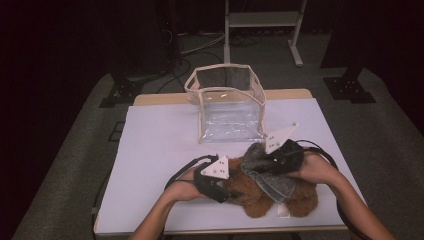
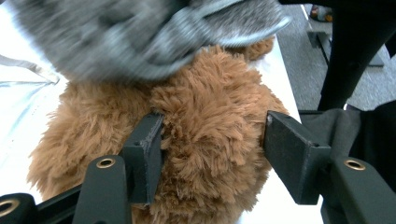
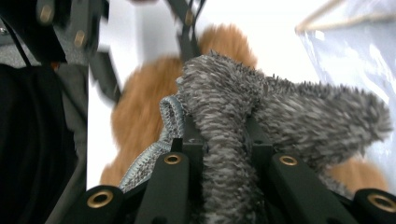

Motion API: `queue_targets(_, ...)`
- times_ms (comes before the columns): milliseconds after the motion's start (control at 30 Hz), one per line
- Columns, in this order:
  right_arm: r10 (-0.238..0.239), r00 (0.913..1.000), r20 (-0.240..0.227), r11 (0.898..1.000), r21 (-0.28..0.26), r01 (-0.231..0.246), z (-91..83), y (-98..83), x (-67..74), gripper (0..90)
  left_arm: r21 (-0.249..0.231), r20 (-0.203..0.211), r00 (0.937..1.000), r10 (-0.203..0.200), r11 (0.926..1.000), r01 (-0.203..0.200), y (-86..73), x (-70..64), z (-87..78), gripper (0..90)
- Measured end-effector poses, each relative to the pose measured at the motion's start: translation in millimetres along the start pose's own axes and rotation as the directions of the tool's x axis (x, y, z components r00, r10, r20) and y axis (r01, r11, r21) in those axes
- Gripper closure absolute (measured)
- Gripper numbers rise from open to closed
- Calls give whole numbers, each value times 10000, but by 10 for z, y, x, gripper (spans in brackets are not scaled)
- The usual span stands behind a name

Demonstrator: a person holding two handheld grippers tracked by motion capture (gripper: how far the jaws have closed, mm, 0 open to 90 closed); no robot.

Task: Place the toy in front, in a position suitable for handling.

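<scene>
The right gripper's [image 3: 224, 140] fingers [image 3: 189, 140] pinch the fuzzy grey knit garment [image 3: 243, 107]; the left gripper's [image 2: 212, 149] fingers [image 2: 147, 144] clamp a lobe of the shaggy brown plush toy [image 2: 205, 121] beneath it. Judging by this, the garment looks partly worked off, while the clear beige-trimmed plastic bag [image 1: 227, 102] beyond waits unfilled.

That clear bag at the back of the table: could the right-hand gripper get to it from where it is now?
Probably yes. The right gripper is pinched on the grey fuzzy cloth, and between it and the clear bag lies only bare white table. The brown plush toy sits nearer the person, not in the path.
</scene>
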State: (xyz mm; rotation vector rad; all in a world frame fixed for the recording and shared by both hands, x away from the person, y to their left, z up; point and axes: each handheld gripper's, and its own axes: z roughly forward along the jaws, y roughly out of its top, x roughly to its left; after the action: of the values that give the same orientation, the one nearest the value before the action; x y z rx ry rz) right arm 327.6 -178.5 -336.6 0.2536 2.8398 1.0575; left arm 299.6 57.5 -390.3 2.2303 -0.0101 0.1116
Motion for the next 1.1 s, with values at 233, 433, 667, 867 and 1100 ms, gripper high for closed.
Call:
queue_targets(233, -149, 9995, -280, 9997, 209, 155, 86, 81, -43, 752, 71, 128, 9999, -17, 10000, 16, -25, -22, -6, 392)
queue_targets(433, 560, 9978, 350, 9980, 269, -569, -286, -279, -110, 752, 98, 89, 9999, -53, 9999, 52, -18, -29, 0, 392)
queue_targets(667, 1142, 9924, 457, 9934, 88, -1147, -348, -517, -129, 754, -230, -121, 9996, -243, 9994, 240, 18, 44, -81, 367)
queue_targets(867, 964, 9950, 266, 9953, 83, -966, -265, -525, -56, 757, -538, -232, 9981, -570, 9970, 557, 39, 114, -79, 334)
queue_targets(1100, 518, 9985, 188, 9986, 119, -520, -240, -383, -1, 756, -7, -114, 9998, -162, 9999, 162, 50, 34, 55, 372)
